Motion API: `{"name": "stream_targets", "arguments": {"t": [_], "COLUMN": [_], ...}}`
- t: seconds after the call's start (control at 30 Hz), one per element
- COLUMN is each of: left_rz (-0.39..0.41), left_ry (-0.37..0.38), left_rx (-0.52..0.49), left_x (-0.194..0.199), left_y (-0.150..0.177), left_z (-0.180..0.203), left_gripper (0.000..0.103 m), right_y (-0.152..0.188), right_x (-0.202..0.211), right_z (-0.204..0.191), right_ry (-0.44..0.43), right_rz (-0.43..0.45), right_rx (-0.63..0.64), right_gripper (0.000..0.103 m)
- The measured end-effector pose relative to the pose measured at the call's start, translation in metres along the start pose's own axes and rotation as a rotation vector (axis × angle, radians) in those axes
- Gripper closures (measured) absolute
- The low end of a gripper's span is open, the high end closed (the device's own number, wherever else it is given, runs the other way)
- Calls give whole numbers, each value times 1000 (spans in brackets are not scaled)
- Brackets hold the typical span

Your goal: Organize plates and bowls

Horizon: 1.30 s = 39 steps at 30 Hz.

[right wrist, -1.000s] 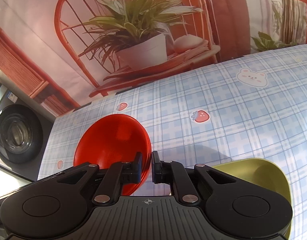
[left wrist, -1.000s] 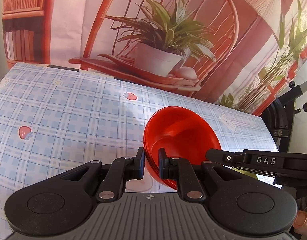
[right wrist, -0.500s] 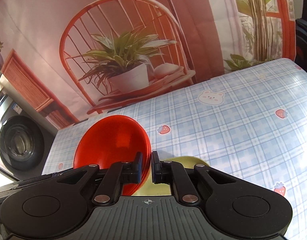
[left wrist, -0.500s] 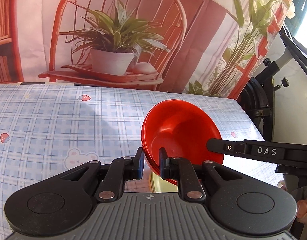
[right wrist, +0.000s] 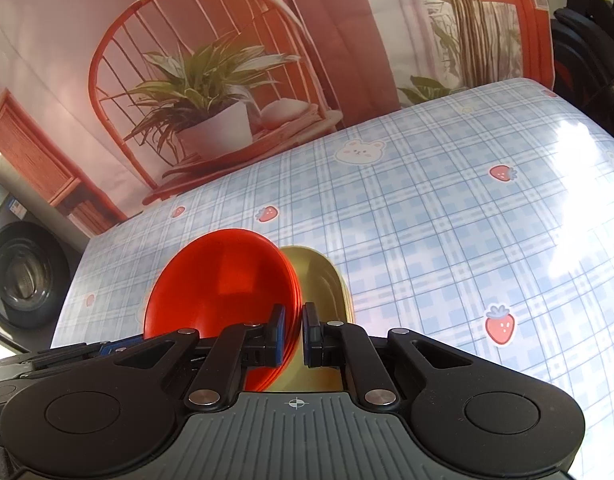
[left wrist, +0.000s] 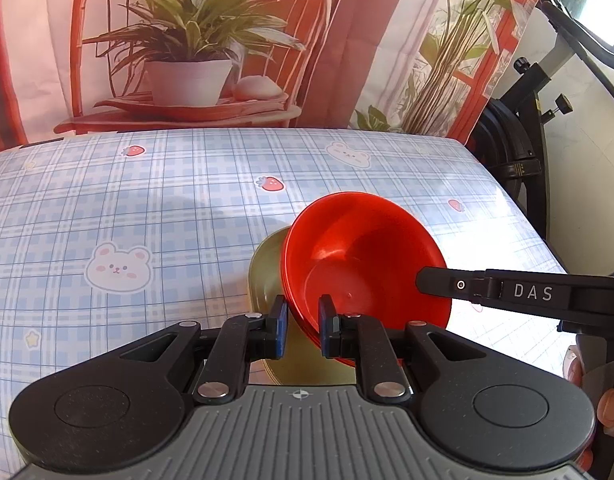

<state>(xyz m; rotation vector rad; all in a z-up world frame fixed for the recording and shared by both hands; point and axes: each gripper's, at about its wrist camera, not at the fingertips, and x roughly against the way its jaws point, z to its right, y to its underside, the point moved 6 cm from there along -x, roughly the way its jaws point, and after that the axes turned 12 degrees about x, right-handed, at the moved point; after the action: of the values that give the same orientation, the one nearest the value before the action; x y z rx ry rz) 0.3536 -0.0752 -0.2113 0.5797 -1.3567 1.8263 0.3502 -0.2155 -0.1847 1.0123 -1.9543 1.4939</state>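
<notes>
Red bowl [left wrist: 363, 256] rim clamped by both left gripper [left wrist: 303, 326] and right gripper [right wrist: 294, 334], tilted above green bowl [left wrist: 267, 276].

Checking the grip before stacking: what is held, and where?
Both the left gripper and right gripper pinch the red bowl by its rim.

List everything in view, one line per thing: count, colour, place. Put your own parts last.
red bowl: one, possibly a nested stack, red, tilted, rim clamped by both grippers.
green dish: one, olive green, directly under the red bowl on the tablecloth.
tablecloth: one, blue plaid with bears and strawberries, over the table.
backdrop: one, printed chair and potted plant, behind the table.
exercise bike: one, black, right of the table.
left gripper: one, black, on the bowl's rim.
right gripper: one, black, on the bowl's opposite rim.
</notes>
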Motion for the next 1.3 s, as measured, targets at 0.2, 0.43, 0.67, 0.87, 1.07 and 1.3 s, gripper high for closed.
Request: {"name": "stream_targets", "arguments": {"t": [0.2,0.43,0.67,0.87,1.07,1.3], "left_rz": [-14,-4,3,11,16,55], "left_ry": [-16,-24,-38,-48,-63,-82], "left_rx": [-12,-32,-45,-51,-64,-83], "left_x": [-5,-5,-6,-6,-5,9], "left_y": [7,12,13,13,14,9], "left_z": [-3,-3,-1,-2,-2,-1], "left_gripper": [86,85,85,85,82,81], "right_y": [10,15,14,13,12,4], "right_x": [-4,-6,-5,-6,-3,13], "right_z": [0,-2,-3,-5,-9,-15], "right_ry": [0,13,25,37,64,105], "right_rz": [-16,-23,-18,-15,-1,47], "right_rx": [3,29,52,68,116,182], "right_gripper": [95,95,95,95,94,84]}}
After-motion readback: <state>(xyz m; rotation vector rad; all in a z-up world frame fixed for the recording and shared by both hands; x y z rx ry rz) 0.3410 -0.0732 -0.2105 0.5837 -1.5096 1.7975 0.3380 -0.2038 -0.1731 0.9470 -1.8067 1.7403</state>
